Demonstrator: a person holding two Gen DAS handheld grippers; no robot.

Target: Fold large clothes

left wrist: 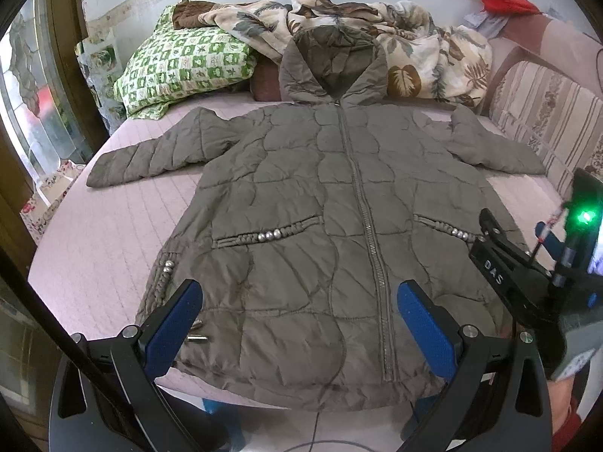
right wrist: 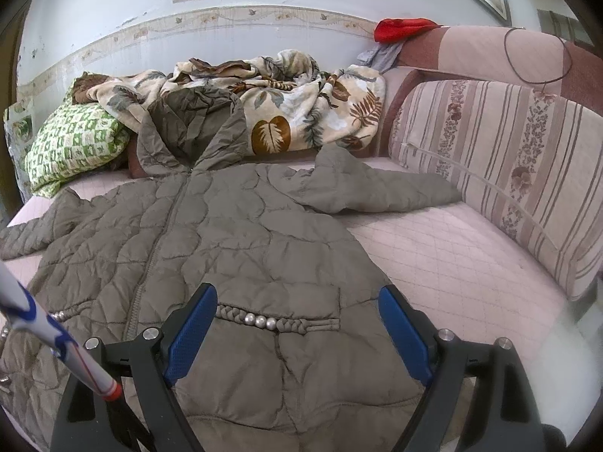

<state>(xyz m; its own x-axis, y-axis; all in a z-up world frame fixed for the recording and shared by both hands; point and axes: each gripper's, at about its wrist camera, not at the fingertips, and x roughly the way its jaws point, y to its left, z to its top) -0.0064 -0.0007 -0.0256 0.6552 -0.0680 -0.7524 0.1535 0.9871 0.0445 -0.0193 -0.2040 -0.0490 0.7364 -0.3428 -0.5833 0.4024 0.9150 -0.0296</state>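
A grey-green quilted hooded jacket (left wrist: 320,226) lies flat, front up and zipped, on a pink bed (left wrist: 94,248), sleeves spread to both sides, hood toward the far wall. My left gripper (left wrist: 301,324) is open and empty, hovering over the jacket's hem near the zipper. My right gripper (right wrist: 297,324) is open and empty above the jacket (right wrist: 211,233), over its right pocket with the bead trim (right wrist: 260,321). The right gripper's body also shows at the right edge of the left wrist view (left wrist: 527,263).
A green checked pillow (left wrist: 181,64) and a leaf-print blanket (left wrist: 377,37) lie at the head of the bed. A striped cushion (right wrist: 501,165) runs along the right side. A red cloth (right wrist: 403,28) sits on the headboard. The bed's near edge is just below the jacket's hem.
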